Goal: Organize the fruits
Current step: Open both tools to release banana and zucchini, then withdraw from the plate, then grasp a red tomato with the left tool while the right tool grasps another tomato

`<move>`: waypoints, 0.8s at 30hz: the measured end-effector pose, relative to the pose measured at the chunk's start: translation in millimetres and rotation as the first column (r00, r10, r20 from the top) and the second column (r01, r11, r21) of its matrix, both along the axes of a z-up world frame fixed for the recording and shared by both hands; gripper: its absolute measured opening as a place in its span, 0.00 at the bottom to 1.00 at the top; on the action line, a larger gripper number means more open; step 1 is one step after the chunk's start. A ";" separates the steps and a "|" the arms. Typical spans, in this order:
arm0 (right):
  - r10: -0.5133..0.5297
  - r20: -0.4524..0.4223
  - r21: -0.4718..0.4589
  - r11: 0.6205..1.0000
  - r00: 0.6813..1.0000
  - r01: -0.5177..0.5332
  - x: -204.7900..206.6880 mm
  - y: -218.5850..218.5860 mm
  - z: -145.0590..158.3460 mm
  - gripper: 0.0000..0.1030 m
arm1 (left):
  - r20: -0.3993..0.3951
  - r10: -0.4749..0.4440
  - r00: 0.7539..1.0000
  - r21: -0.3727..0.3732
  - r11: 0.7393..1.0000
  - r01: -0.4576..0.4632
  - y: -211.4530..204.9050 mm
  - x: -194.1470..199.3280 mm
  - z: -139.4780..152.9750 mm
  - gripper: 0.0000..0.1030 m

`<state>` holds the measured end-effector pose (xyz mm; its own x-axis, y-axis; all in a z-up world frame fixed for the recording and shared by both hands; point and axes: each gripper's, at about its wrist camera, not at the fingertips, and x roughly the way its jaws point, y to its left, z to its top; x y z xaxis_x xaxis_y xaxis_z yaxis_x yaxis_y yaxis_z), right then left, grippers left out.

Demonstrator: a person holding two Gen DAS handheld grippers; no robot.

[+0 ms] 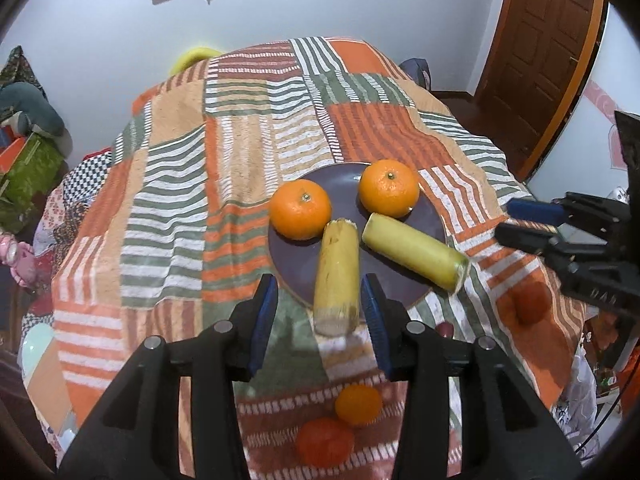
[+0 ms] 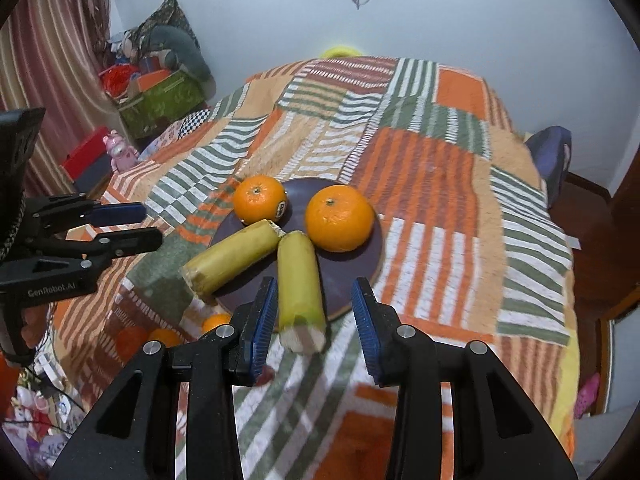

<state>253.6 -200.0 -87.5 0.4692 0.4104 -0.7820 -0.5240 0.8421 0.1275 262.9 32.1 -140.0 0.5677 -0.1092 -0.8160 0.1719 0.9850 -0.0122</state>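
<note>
Your plate [image 1: 430,220] is the landmark: a dark purple disc lying on the patchwork cloth [image 1: 240,152] of orange, green and white stripes that covers the table. Left of the plate, past the table's edge, a green box [image 2: 168,100] sits among heaped clutter against the pale wall [image 1: 360,8]; right of the plate stands a brown wooden door [image 1: 548,52].

On the plate's far half rest two oranges, the left orange [image 1: 301,210] at the rim and the right orange [image 1: 389,188] well inside, both stem-up. In front of them lie two yellow-green stalk pieces with rough cut ends, angled together in a V. The left stalk [image 1: 336,276] overhangs the plate's near rim; the right stalk [image 1: 416,252] overhangs its right rim.

Your left gripper [image 1: 322,320] stands wide open, its blue pads either side of the left stalk's near end, gripping nothing. Your right gripper [image 2: 316,320] is equally spread around the right stalk's near end, apparently clear of it.
</note>
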 end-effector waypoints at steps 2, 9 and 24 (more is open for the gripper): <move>-0.015 0.009 -0.003 1.000 1.000 0.015 -5.0 -7.5 2.7 0.38 | 0.001 0.008 1.000 0.004 1.000 -0.008 3.4 -9.6 2.7 0.43; -0.061 0.002 -0.007 0.998 0.998 0.061 -26.9 -35.1 2.6 0.40 | -0.022 0.027 0.999 0.025 0.999 -0.026 17.8 -46.2 -0.7 0.53; -0.142 -0.080 -0.049 0.989 0.987 0.138 -63.2 -72.8 -35.5 0.48 | -0.169 0.041 0.985 -0.018 0.999 -0.044 28.9 -90.5 -47.7 0.54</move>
<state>190.4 -272.7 -123.0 0.4521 0.3099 -0.8364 -0.3894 0.9122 0.1274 172.4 61.0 -187.7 0.4269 -0.1067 -0.8980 0.1234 0.9906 -0.0590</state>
